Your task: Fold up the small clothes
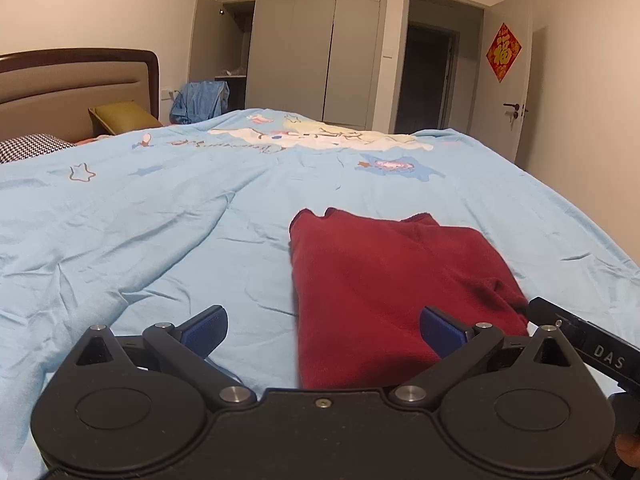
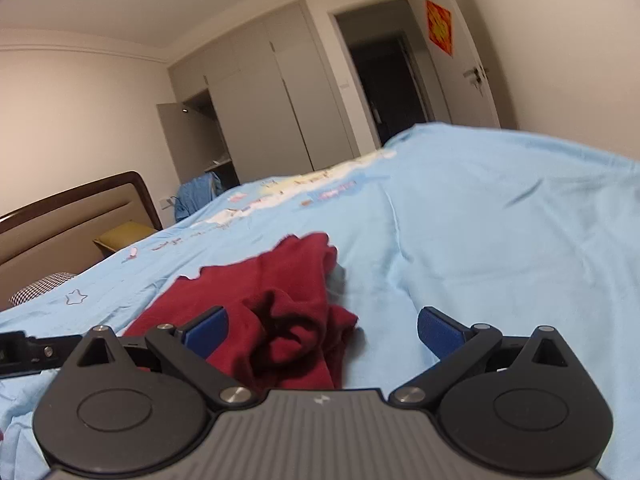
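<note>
Grippers first: my left gripper has its blue pads spread wide and holds nothing, hanging low over the near left edge of the red garment, and my right gripper is just as widely parted and empty, with the bunched near right corner of that garment lying between and just beyond its fingers. The garment lies on the light blue bedspread, near me and right of the bed's middle; its left side looks flat and squared, while the right near corner is rumpled into a dark fold. I judge I am between folds, lining up for a fresh grasp. Next I would need to close each gripper on a near corner, smooth that rumpled part, then carry the near edge toward the far edge evenly.
</note>
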A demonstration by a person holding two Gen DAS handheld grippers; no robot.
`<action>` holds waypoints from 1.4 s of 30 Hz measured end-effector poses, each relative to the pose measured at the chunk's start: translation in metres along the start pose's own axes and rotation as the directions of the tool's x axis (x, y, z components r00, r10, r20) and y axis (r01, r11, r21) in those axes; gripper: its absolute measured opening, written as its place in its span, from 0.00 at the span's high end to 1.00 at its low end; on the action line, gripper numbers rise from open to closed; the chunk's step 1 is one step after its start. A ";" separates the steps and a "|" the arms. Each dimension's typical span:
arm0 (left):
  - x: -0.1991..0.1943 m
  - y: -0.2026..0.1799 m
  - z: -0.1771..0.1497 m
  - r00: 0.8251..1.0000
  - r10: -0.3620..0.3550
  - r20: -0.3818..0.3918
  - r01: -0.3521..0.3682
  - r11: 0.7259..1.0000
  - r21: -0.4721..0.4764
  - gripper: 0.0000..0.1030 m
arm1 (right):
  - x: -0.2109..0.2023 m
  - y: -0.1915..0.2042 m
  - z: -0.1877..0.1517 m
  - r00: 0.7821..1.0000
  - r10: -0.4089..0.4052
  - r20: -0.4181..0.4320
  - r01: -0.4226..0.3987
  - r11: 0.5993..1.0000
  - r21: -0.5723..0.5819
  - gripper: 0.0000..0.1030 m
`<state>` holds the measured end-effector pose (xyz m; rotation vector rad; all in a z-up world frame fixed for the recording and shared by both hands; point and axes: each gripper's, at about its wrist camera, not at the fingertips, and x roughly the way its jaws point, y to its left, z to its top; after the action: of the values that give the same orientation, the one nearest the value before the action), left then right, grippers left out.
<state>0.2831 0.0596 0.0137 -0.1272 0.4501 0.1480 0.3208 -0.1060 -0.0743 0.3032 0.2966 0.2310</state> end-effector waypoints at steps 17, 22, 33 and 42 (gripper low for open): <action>-0.069 -0.013 -0.012 0.993 -0.001 0.119 -0.013 0.993 0.117 0.01 | -0.107 0.025 0.014 0.977 0.015 0.211 0.019 0.987 -0.158 0.00; -0.091 -0.009 -0.026 0.989 -0.032 0.144 0.014 0.992 0.128 0.01 | -0.131 0.027 0.004 0.973 0.011 0.231 0.034 0.981 -0.189 0.00; -0.128 -0.010 -0.061 0.975 -0.040 0.217 0.003 0.986 0.168 0.01 | -0.161 0.027 -0.008 0.963 -0.027 0.269 0.078 0.980 -0.182 0.00; -0.132 0.000 -0.092 0.983 0.000 0.183 -0.009 0.999 0.049 0.01 | -0.177 0.023 -0.038 0.962 -0.086 0.261 0.149 0.961 -0.232 0.00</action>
<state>0.1267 0.0302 -0.0105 -0.0634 0.2703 0.1518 0.1403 -0.1218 -0.0569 0.0621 0.0349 0.1081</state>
